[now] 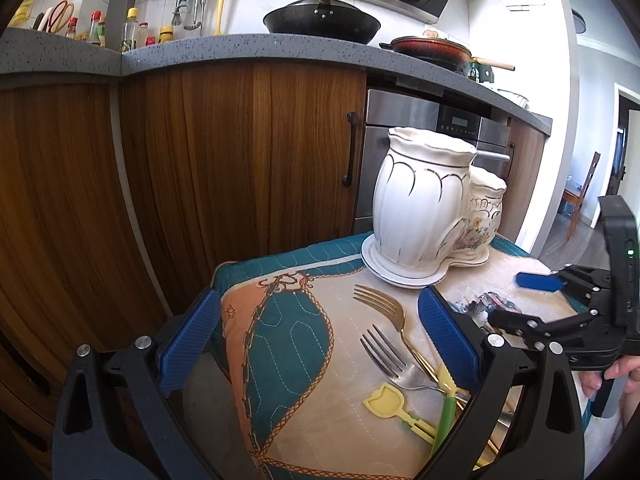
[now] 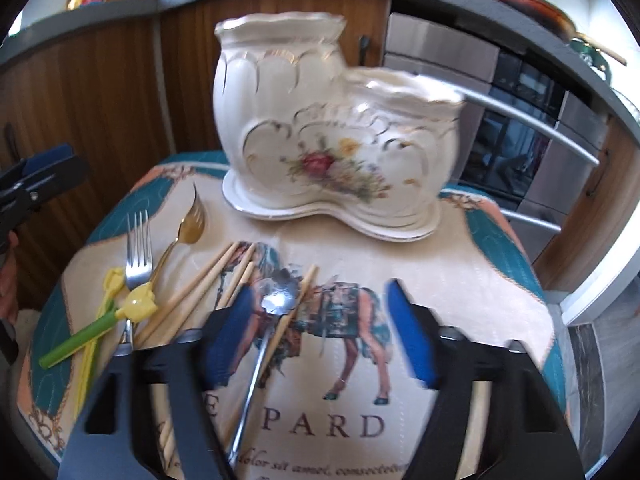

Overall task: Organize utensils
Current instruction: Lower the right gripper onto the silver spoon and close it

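Note:
A white ceramic double utensil holder (image 1: 424,204) (image 2: 332,140) stands at the far side of a cloth-covered table (image 2: 460,280). On the cloth lie a gold fork (image 1: 384,308) (image 2: 188,224), a steel fork (image 1: 386,354) (image 2: 138,248), yellow-green plastic utensils (image 1: 400,404) (image 2: 120,308), several wooden chopsticks (image 2: 208,280) and a steel spoon (image 2: 276,300). My left gripper (image 1: 320,336) is open and empty above the forks. My right gripper (image 2: 320,332) is open and empty, over the spoon and chopsticks; it also shows in the left wrist view (image 1: 520,300).
Wooden cabinet doors (image 1: 240,160) and a steel oven (image 1: 460,136) stand behind the table. A grey counter (image 1: 200,52) above carries a black wok (image 1: 320,20), a red pan (image 1: 432,50) and bottles. A doorway and chair are at far right.

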Tool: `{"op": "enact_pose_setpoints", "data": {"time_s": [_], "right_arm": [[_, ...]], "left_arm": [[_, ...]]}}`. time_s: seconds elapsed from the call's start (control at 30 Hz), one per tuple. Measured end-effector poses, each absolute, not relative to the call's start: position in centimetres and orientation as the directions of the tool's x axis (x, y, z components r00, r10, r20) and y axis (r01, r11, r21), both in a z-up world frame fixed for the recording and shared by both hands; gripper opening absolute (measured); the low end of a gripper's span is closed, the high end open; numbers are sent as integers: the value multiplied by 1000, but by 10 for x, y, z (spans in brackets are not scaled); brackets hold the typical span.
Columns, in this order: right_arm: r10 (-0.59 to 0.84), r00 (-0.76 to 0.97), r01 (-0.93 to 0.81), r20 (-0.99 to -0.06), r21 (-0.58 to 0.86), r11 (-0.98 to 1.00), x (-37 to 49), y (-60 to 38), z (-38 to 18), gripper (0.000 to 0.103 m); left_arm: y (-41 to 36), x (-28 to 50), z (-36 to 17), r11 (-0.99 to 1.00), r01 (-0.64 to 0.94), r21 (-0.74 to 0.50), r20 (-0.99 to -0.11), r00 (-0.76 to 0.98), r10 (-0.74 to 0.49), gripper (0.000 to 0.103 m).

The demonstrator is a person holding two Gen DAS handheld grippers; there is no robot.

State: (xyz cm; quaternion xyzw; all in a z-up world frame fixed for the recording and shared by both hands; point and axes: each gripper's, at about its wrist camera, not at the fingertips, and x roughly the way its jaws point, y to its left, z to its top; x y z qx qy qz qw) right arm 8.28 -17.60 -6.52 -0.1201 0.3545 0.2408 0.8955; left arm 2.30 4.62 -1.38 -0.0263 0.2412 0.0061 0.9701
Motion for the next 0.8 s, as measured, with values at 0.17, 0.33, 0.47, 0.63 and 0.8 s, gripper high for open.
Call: {"op": "enact_pose_setpoints", "data": {"time_s": [0.17,0.33,0.47,0.63,0.8], "right_arm": [[390,549,-577,-739,2,817,87,-162,-74,41],[389,515,-581,-764,23,814,92,-157,-77,29],[378,522,-584,-765,2,812,90,-154,-76,25],[381,570,-560,-727,-5,828,84,-162,-69,4],[416,588,-543,-694,44,839,80,-178,-65,4]], "left_arm": [[46,24,-15,998,-20,-54,-475,880,-8,97],[44,27,-16,998,-10,-57,-480,877,-18,97],[44,28,-17,998,-8,-55,-484,875,-20,97],[46,29,-17,998,-12,-56,-486,874,-17,97],[48,31,-18,997,-14,-71,-489,872,-23,97]]}}
